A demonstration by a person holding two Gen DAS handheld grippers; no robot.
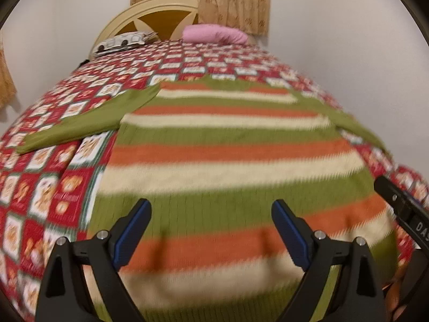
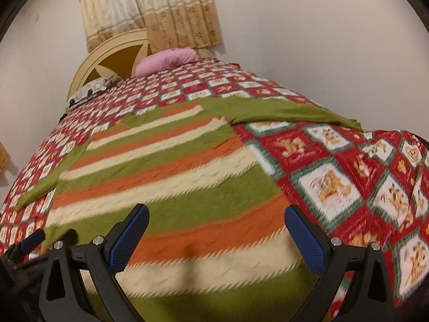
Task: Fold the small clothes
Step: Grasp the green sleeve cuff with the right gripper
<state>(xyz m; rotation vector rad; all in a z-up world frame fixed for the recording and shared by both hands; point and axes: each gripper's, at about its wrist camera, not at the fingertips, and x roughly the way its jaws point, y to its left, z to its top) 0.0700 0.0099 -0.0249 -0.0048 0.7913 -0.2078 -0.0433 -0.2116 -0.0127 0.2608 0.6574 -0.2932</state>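
A small sweater (image 1: 230, 166) with green, orange and cream stripes lies flat on the bed, its green sleeves spread to both sides. It also shows in the right wrist view (image 2: 171, 166). My left gripper (image 1: 211, 209) is open and empty, just above the sweater's lower hem. My right gripper (image 2: 217, 214) is open and empty over the hem's right part. The left sleeve (image 1: 88, 120) lies out to the left, the right sleeve (image 2: 278, 112) out to the right. The right gripper's body (image 1: 402, 212) shows at the left view's right edge.
A red patchwork bedspread (image 2: 335, 166) covers the bed. A pink pillow (image 1: 214, 33) and a patterned pillow (image 1: 126, 41) lie by the cream headboard (image 1: 150, 13). Curtains (image 2: 161, 10) hang behind. White walls flank the bed.
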